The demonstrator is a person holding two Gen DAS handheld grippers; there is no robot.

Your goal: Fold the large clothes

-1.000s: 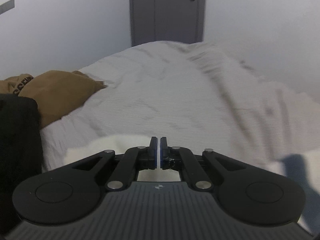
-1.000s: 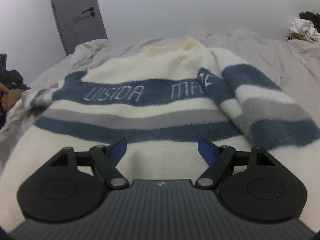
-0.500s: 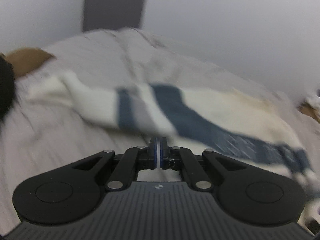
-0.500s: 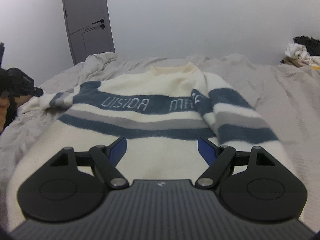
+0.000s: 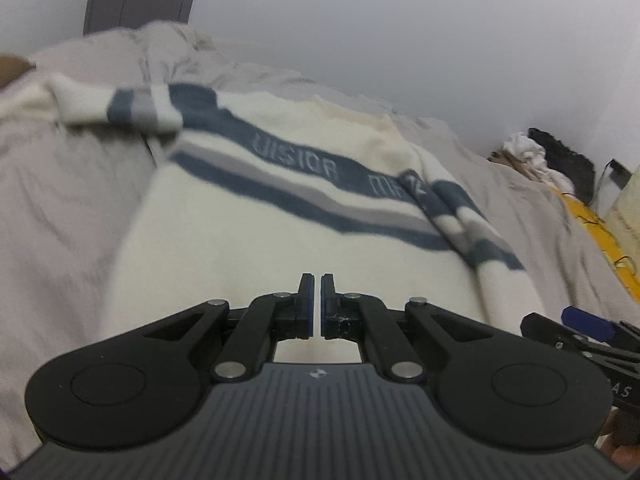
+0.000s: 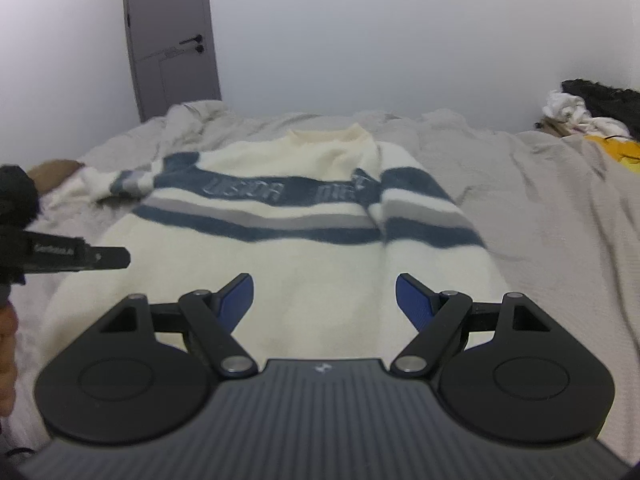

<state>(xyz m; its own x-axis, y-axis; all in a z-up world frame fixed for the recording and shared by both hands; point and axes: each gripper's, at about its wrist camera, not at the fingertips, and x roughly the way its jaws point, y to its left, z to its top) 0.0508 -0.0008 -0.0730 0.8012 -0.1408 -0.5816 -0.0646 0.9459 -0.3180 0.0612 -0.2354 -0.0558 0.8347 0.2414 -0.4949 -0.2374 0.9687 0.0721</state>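
Observation:
A cream sweater with blue and grey stripes lies flat on the bed, collar at the far end. Its right sleeve is folded in over the body; its left sleeve lies out to the left. It also shows in the left wrist view. My left gripper is shut and empty, above the sweater's near hem. My right gripper is open and empty, above the hem too. The left gripper shows at the left edge of the right wrist view.
The bed has a rumpled grey cover. A brown garment lies at the far left. A pile of white, black and yellow clothes sits at the far right. A grey door stands behind the bed.
My left gripper swung right from the bed's left side, away from the left sleeve, to face the sweater body. My right gripper drew back and rose, still open.

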